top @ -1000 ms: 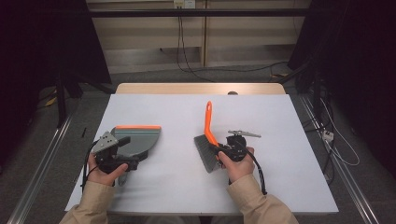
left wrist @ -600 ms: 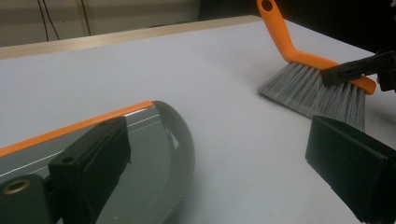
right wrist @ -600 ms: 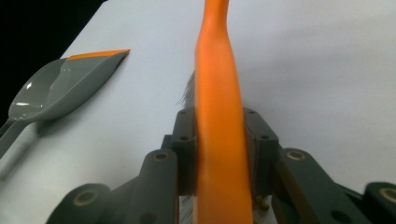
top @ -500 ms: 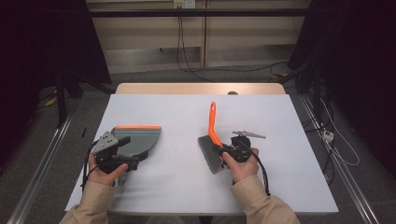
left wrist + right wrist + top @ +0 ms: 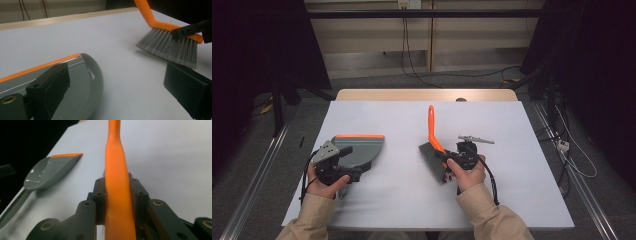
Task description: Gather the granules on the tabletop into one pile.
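Two tools are held: the right hand-held gripper [image 5: 447, 162] is clenched on the brush [image 5: 433, 145], bristles at its left; the left hand-held gripper [image 5: 346, 161] grasps the dustpan [image 5: 362, 148] lying ahead of it on the counter [image 5: 512, 130].

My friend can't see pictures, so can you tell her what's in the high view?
A person at a white table holds a gripper in each hand. The right gripper is clamped on an orange brush with grey bristles, and the left gripper is at a grey dustpan with an orange edge. The two lie apart on the table.
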A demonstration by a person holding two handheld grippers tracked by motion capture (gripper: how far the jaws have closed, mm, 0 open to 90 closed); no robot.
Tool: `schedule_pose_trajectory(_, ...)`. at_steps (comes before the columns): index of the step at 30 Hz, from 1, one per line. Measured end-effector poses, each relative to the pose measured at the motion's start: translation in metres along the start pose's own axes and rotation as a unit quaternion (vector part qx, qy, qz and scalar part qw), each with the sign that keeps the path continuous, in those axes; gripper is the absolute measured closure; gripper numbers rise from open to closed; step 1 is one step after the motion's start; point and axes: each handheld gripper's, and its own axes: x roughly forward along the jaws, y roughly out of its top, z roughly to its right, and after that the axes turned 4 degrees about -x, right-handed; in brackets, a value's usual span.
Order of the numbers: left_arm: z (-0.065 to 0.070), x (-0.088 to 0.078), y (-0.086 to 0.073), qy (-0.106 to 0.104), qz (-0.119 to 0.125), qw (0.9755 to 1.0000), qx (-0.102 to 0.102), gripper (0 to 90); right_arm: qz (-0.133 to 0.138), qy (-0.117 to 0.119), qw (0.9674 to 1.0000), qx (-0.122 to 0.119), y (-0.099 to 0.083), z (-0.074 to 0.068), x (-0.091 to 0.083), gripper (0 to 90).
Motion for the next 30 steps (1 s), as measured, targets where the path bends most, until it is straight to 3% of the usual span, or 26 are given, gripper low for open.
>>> schedule_pose_trajectory(3,0.0,0.0,0.0,0.0,0.0,1.0,-0.001,6.4,0.008,0.016,0.9997,-0.014,0.01,-0.006,-0.002,71.2)
schedule_pose_trajectory(7,-0.001,-0.001,0.0,-0.001,0.001,1.0,-0.002,6.4,0.028,0.031,0.9971,-0.063,0.026,-0.005,-0.005,71.3)
schedule_pose_trajectory(10,-0.002,-0.002,0.0,0.0,0.001,1.0,-0.002,6.4,0.033,0.028,0.9924,-0.115,0.036,0.001,-0.005,71.3)
schedule_pose_trajectory(12,-0.002,-0.002,0.0,0.0,0.001,1.0,-0.002,6.4,0.038,0.028,0.9864,-0.157,0.04,0.008,-0.003,71.3)
schedule_pose_trajectory(15,-0.002,-0.001,0.0,0.0,0.002,1.0,-0.006,6.4,0.033,0.022,0.9746,-0.22,0.047,0.017,-0.001,71.3)
schedule_pose_trajectory(17,-0.002,-0.001,0.0,0.001,0.001,1.0,-0.006,6.4,0.032,0.02,0.9731,-0.227,0.05,0.025,0.002,71.3)
schedule_pose_trajectory(20,-0.002,-0.001,0.0,0.003,0.001,1.0,-0.007,6.4,0.024,0.018,0.9632,-0.267,0.054,0.036,0.009,71.3)
schedule_pose_trajectory(21,-0.003,-0.001,-0.001,0.003,0.001,1.0,-0.007,6.4,0.021,0.017,0.9588,-0.283,0.055,0.039,0.012,71.3)
schedule_pose_trajectory(23,-0.003,-0.001,-0.001,0.004,-0.002,1.0,-0.005,6.4,0.014,0.016,0.9458,-0.324,0.056,0.041,0.018,71.3)
schedule_pose_trajectory(25,-0.004,-0.001,-0.001,0.004,-0.003,1.0,-0.004,6.4,0.009,0.017,0.9418,-0.336,0.057,0.044,0.024,71.4)
schedule_pose_trajectory(26,-0.004,-0.001,-0.001,0.004,-0.002,1.0,-0.006,6.4,0.006,0.018,0.9364,-0.35,0.057,0.045,0.027,71.3)
schedule_pose_trajectory(27,-0.005,-0.001,-0.001,0.005,-0.003,1.0,-0.005,6.4,0.003,0.017,0.9334,-0.358,0.057,0.046,0.029,71.4)
schedule_pose_trajectory(30,-0.005,-0.001,-0.002,0.005,-0.003,0.9999,-0.008,6.4,-0.003,0.024,0.9273,-0.374,0.055,0.048,0.036,71.4)
